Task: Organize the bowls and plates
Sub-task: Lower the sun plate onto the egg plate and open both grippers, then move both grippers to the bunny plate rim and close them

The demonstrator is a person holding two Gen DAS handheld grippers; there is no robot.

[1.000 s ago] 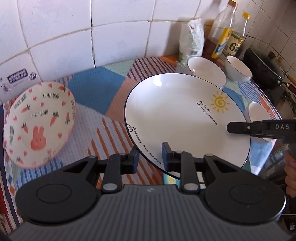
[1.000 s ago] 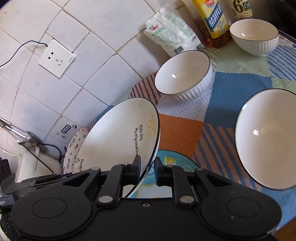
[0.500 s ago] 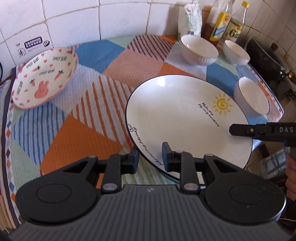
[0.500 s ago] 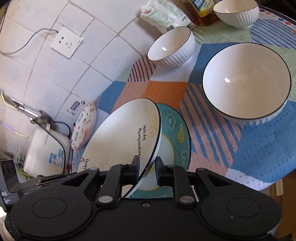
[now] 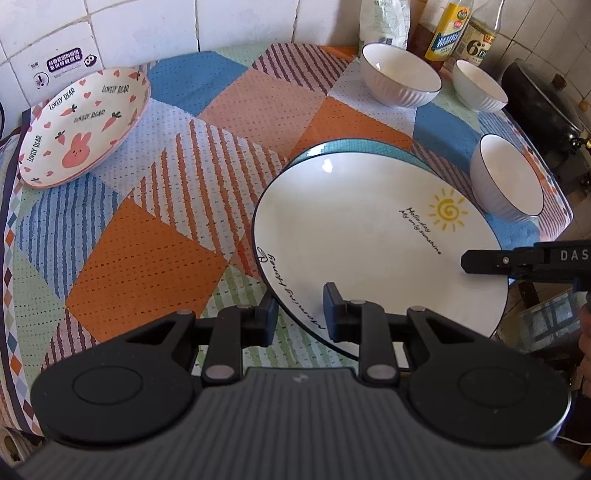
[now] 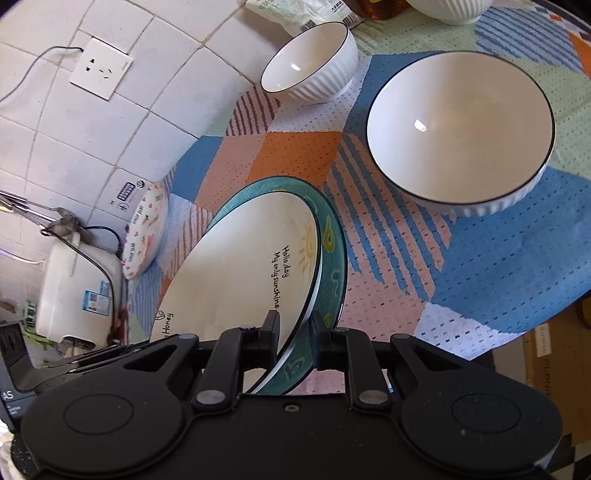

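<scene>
A white plate with a sun drawing (image 5: 369,236) (image 6: 240,266) is held by both grippers over a teal plate (image 5: 369,146) (image 6: 332,251) on the patchwork cloth. My left gripper (image 5: 300,314) is shut on the white plate's near rim. My right gripper (image 6: 293,336) is shut on its opposite rim, and its fingers (image 5: 491,260) show at the right of the left wrist view. A pink rabbit plate (image 5: 81,125) (image 6: 146,229) lies at the far left. White ribbed bowls (image 5: 399,79) (image 5: 478,90) (image 5: 506,177) (image 6: 458,133) (image 6: 310,62) stand at the back and right.
Oil bottles (image 5: 447,33) and a white bag (image 5: 384,18) stand against the tiled wall. A black pan (image 5: 543,107) sits past the table's right edge. A white rice cooker (image 6: 74,288) stands beside the table. A wall socket (image 6: 101,68) is above.
Both grippers have lowered the white plate towards the table; it now sits just over the teal plate. The view has tilted down, showing more of the cloth and bowls.
</scene>
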